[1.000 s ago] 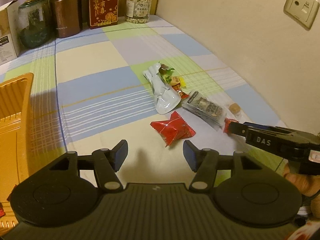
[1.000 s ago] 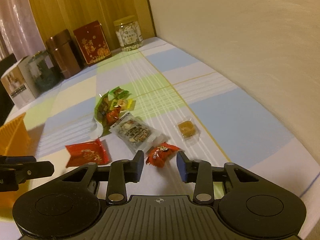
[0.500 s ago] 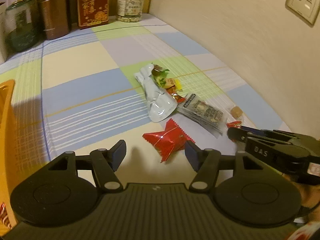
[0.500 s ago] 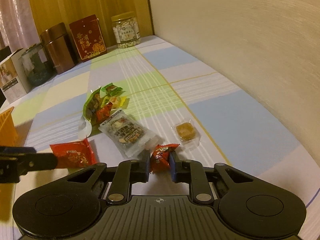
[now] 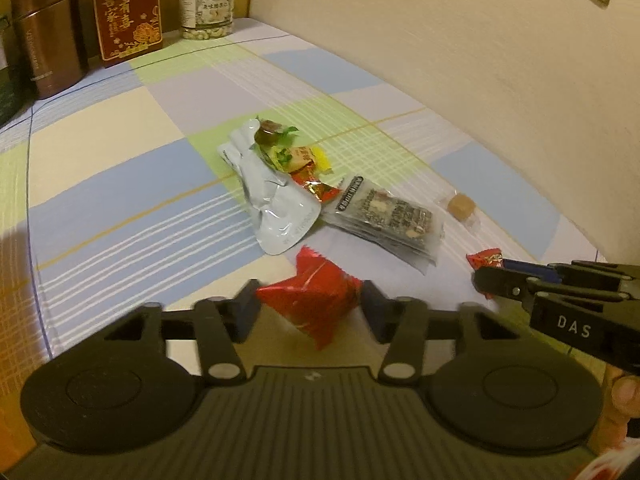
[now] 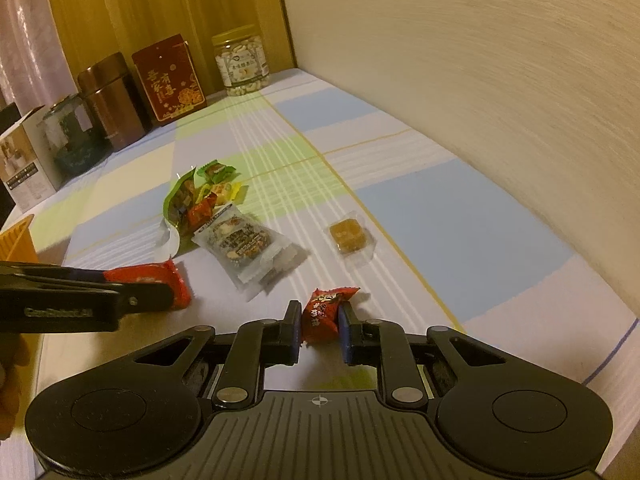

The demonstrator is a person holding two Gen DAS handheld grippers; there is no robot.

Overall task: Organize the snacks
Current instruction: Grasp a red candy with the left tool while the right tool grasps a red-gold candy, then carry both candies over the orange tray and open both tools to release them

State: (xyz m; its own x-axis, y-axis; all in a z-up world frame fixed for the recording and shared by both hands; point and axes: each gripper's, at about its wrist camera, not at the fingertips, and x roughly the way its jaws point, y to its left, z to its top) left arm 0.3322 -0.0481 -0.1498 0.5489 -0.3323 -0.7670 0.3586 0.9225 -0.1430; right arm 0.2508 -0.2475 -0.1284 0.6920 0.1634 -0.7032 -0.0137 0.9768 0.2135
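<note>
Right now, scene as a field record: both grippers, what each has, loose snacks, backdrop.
left gripper: open, fingers either side of red snack packet, not clamped
right gripper: shut on small red candy
loose snacks: clear nut-bar pack, wrapped amber cube, open green candy bag
surface: plaid tablecloth
backdrop: nut jar, red box, brown canister
bin: orange tray, far left

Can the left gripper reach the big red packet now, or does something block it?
Probably yes. The left gripper is open and its fingers already stand on either side of the big red packet; nothing lies between them. The right gripper, shut on the small red candy, stays off to the side.
</note>
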